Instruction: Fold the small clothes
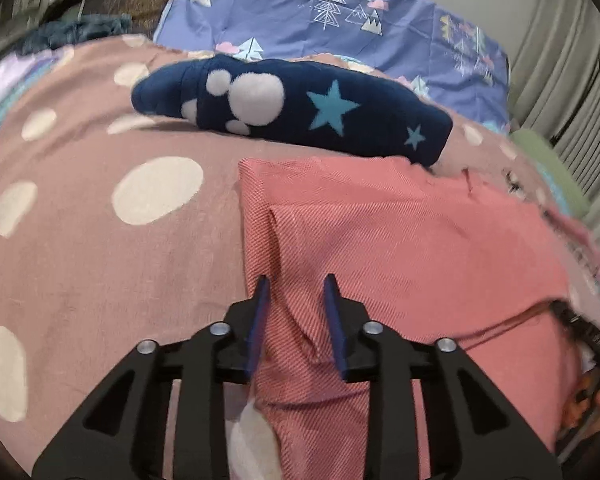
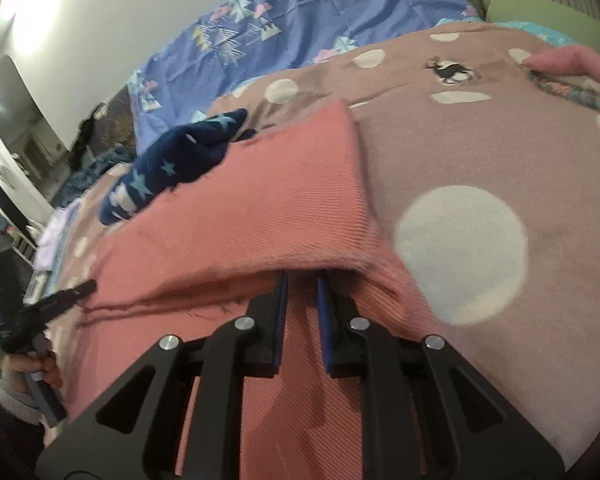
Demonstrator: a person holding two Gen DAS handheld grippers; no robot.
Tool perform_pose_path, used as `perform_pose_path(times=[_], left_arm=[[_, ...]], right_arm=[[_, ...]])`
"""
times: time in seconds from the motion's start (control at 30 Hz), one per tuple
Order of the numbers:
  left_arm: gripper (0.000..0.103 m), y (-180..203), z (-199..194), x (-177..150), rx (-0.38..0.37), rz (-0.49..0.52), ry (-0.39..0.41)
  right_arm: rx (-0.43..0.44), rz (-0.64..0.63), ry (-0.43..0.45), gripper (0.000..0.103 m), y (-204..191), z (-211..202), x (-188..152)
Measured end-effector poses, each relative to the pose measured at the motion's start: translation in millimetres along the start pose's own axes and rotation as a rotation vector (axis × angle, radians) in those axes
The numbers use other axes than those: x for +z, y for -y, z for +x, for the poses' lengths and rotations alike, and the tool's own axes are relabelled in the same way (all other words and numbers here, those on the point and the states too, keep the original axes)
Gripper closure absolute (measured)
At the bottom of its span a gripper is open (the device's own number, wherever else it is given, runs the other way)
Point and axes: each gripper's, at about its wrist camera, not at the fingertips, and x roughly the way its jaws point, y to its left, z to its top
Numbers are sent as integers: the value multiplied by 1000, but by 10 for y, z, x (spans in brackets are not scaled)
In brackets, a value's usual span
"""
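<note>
Polka-dot mauve bedspread [image 1: 80, 264] carries the coral woven garment [image 1: 400, 248], half folded. My left gripper [image 1: 296, 284] straddles a crease, jaws apart; my right gripper [image 2: 302, 278] looks slipped under the raised flap, apparently unclamped. I should pinch both corners evenly before folding.

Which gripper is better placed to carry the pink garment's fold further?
Probably the right gripper: its fingertips are tucked under the lifted folded edge of the pink garment. The left gripper is open above flat cloth.
</note>
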Motion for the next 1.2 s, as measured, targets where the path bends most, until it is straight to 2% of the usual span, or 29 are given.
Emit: perform_pose_path(times=[0.07,0.1,0.2,0.27,0.33,0.37,0.4,0.47,0.53,0.57,0.6,0.67,0.7,0.77,0.83,0.87,0.93,1.0,1.07,1.17,1.2], left_arm=[[72,105,-91,12,39,43,31],[72,171,-222,14,5,54,76],[72,363,-406,16,-110,75,141],[72,548,-336,-28,-132,128,117],[72,676,-89,-127,-98,168,44],[71,698,73,-199,-76,175,-5],[69,706,176,-285,-65,189,0],[69,670,103,-258,-81,174,10],[67,655,121,-290,-80,176,10],[67,659,118,-288,-78,178,10],[66,674,117,-292,-71,185,8],[65,730,127,-317,-51,205,10],[65,753,128,-328,-38,216,11],[65,805,127,-337,-19,231,13],[65,814,110,-341,-15,233,16],[65,798,104,-342,-21,228,17],[65,770,107,-332,-34,219,17],[65,762,107,-331,-43,213,16],[64,760,115,-326,-43,213,14],[64,766,114,-326,-44,212,15],[64,769,116,-323,-45,211,15]], right_arm=[[-24,-24,-2,88,-26,-89,-10],[-33,-52,12,87,-63,-152,-13],[-33,-164,61,87,-234,-264,18],[-62,-247,57,87,-367,-216,59],[-107,-273,24,86,-383,-94,90],[-181,-272,-11,93,-333,23,94],[-225,-254,-55,93,-233,136,84],[-205,-225,-74,96,-125,157,79],[-260,-278,-69,96,-214,98,63],[-287,-304,-65,91,-279,55,54],[-281,-312,-60,89,-337,-2,58],[-178,-309,-27,86,-438,-154,142],[-153,-318,-7,84,-485,-193,191],[-170,-363,37,74,-622,-210,311],[-182,-420,27,74,-696,-54,386],[-193,-424,-16,74,-665,78,398],[-242,-390,-168,74,-424,446,328],[-208,-416,-149,74,-363,427,286],[-230,-434,-141,74,-419,339,317],[-184,-384,-89,71,-439,177,550],[-182,-340,-64,70,-389,162,723]])
